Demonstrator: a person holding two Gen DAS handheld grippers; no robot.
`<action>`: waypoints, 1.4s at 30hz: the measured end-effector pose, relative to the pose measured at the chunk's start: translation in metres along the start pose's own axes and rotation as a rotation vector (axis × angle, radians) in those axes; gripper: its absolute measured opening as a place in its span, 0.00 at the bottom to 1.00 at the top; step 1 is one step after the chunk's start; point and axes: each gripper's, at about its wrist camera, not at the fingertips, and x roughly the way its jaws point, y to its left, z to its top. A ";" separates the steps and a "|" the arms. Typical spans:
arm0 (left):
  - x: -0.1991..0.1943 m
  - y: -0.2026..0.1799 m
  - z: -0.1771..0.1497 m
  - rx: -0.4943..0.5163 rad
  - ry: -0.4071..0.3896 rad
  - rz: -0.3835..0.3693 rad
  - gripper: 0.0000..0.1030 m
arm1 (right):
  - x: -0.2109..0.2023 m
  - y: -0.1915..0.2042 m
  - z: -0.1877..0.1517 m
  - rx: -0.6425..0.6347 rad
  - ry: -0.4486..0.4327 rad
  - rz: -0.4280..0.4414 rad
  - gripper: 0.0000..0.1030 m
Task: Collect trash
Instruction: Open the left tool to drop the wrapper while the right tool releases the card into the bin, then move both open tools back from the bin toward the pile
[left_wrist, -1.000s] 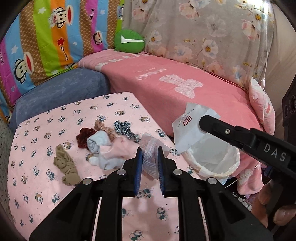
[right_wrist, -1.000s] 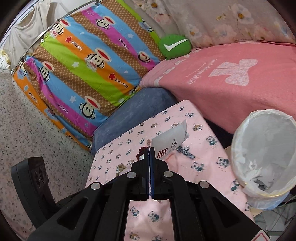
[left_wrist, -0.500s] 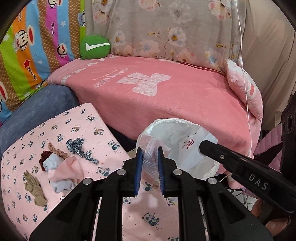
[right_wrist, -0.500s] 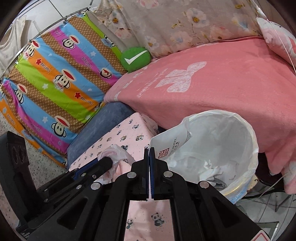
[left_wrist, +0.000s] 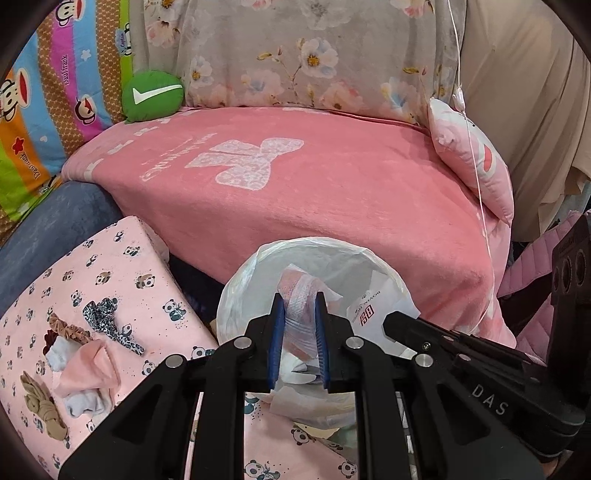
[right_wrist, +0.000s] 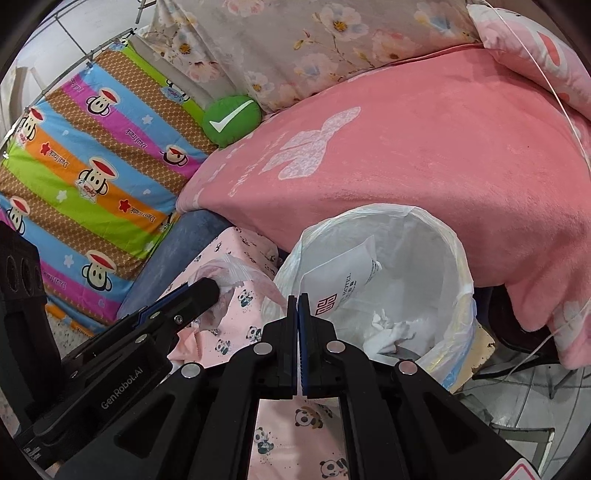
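A white-lined trash bin (left_wrist: 240, 291) (right_wrist: 458, 258) stands between the panda-print table and the pink bed, with crumpled tissue (right_wrist: 388, 326) inside. My left gripper (left_wrist: 298, 301) is shut on a crumpled clear plastic wrapper (left_wrist: 301, 291) and holds it over the bin's near rim; the wrapper also shows in the right wrist view (right_wrist: 225, 273). My right gripper (right_wrist: 297, 297) is shut on a white paper packet with a red logo (right_wrist: 343, 277), held over the bin's mouth; the packet also shows in the left wrist view (left_wrist: 373, 310).
The panda-print table (left_wrist: 122, 266) holds a pile of socks and hair scrunchies (left_wrist: 81, 354) at the left. A pink-blanketed bed (left_wrist: 314, 192) lies behind the bin, with a green cushion (left_wrist: 153, 94) and a pink pillow (left_wrist: 472, 162). A striped cartoon sheet (right_wrist: 92, 155) hangs at the left.
Both grippers have swung right from over the table to the bin, carrying the wrapper and the packet. The sock pile has slid to the left edge of the left wrist view.
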 end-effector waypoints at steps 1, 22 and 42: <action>0.002 0.000 0.000 -0.002 0.001 -0.003 0.17 | 0.001 -0.001 0.000 0.003 0.003 -0.002 0.04; -0.002 0.028 -0.009 -0.108 0.008 0.076 0.62 | -0.003 0.013 -0.009 -0.021 -0.015 -0.093 0.31; -0.050 0.094 -0.050 -0.215 -0.006 0.214 0.62 | 0.007 0.092 -0.050 -0.230 0.024 -0.161 0.37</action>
